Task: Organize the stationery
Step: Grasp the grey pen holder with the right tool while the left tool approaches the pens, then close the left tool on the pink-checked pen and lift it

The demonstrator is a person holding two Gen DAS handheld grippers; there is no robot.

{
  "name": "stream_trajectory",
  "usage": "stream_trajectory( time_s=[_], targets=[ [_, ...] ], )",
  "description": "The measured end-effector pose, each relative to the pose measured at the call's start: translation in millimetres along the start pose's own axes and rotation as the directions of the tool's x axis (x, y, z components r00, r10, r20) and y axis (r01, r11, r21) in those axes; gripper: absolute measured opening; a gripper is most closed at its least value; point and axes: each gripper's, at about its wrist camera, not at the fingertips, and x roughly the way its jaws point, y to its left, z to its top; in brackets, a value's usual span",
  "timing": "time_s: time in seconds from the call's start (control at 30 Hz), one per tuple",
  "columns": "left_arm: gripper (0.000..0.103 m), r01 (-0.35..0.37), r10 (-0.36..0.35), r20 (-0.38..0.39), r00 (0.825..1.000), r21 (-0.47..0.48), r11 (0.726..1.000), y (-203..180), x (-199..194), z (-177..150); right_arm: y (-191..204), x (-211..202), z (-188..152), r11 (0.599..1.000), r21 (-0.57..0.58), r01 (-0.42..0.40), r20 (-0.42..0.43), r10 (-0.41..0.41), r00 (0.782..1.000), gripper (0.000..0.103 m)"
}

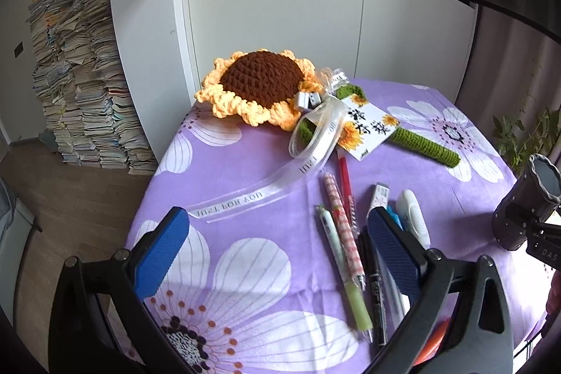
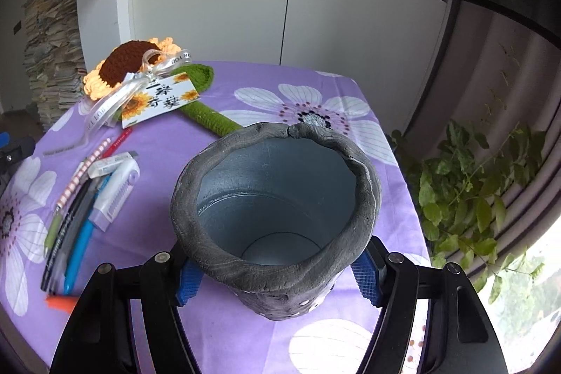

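Near the tabletop's [image 2: 252,76] right edge, my right gripper [image 2: 277,276] clamps the rigid, empty grey pot [image 2: 273,198] low on its walls; left gripper [image 1: 277,240] gapes over light, slippery pens [image 1: 345,255].

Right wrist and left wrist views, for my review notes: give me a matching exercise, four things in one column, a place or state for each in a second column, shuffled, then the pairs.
Things:
1. grey pen holder
2. crochet sunflower
3. left gripper
4. pens

Places or states:
A. lying side by side on the purple cloth
B. clamped between the right gripper pads, nothing inside
C. at the far edge of the table, ribbon and card tied on
D. open, nothing between its pads

Pairs: 1-B, 2-C, 3-D, 4-A
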Motion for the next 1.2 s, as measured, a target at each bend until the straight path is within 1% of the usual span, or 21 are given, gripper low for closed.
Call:
stream_trajectory(
  time_s=[0.1,0.3,0.4,0.47,0.53,0.57,0.6,0.7,0.83,0.9,0.97,1.03,1.07,1.2],
  targets=[
    [0.101,-0.007,0.007,-0.011,1.0,0.036,0.999,-13.5,-1.5,-3.8,-4.1,2.7,-4.6,1.0,0.003,-0.026,0.002,0.026,1.0,0.072],
    [0.101,0.016,-0.012,-0.037,0.999,0.106,0.994,-44.2,-3.2,-7.5,-2.0,3.4,-7.5,0.998,-0.038,-0.054,0.037,0.056,0.998,0.072],
    [0.095,0.03,-0.023,-0.048,0.999,0.153,0.988,-59.1,-2.1,-7.9,-2.7,4.5,-8.0,0.996,-0.048,-0.071,0.048,0.073,0.996,0.072],
    [0.093,0.034,-0.025,-0.057,0.998,0.164,0.986,-63.6,-0.6,-7.2,-2.5,4.9,-8.9,0.995,-0.058,-0.078,0.058,0.082,0.995,0.072],
    [0.093,0.034,-0.024,-0.07,0.997,0.153,0.988,-62.3,2.2,-5.8,-4.4,4.1,-12.7,0.994,-0.065,-0.089,0.066,0.093,0.994,0.074],
    [0.093,0.031,-0.02,-0.08,0.997,0.14,0.99,-60.0,4.4,-5.5,-5.2,4.1,-14.3,0.993,-0.067,-0.099,0.067,0.104,0.992,0.077],
    [0.093,0.026,-0.015,-0.089,0.996,0.128,0.991,-57.8,6.5,-5.4,-6.4,4.0,-16.7,0.991,-0.067,-0.115,0.068,0.119,0.991,0.082],
    [0.091,0.007,0.004,-0.118,0.993,0.093,0.996,-48.0,13.4,-6.2,-10.3,3.1,-22.4,0.988,-0.057,-0.147,0.078,0.151,0.985,0.083],
    [0.089,-0.031,0.042,-0.121,0.992,0.095,0.995,-42.9,15.9,-7.4,-14.9,3.8,-23.7,0.987,-0.041,-0.156,0.085,0.159,0.984,0.083],
    [0.086,-0.045,0.054,-0.124,0.991,0.073,0.996,-38.2,20.0,-3.6,-15.7,4.0,-22.4,0.987,-0.036,-0.158,0.089,0.16,0.983,0.083],
    [0.072,-0.044,0.05,-0.134,0.99,0.054,0.998,-33.9,26.4,1.3,-16.3,3.5,-22.1,0.987,-0.032,-0.16,0.096,0.162,0.982,0.083],
    [0.064,-0.036,0.043,-0.155,0.987,0.05,0.998,-33.3,34.7,6.1,-15.9,3.3,-22.4,0.986,-0.029,-0.164,0.1,0.166,0.981,0.083],
    [0.062,-0.028,0.035,-0.167,0.985,0.043,0.999,-32.9,39.5,8.9,-15.5,3.5,-22.7,0.986,-0.029,-0.166,0.1,0.169,0.981,0.083],
    [0.062,0.006,-0.002,-0.191,0.982,0.02,1.0,-35.3,52.5,19.0,-15.1,4.7,-23.6,0.987,-0.027,-0.157,0.096,0.159,0.983,0.083]
  ],
)
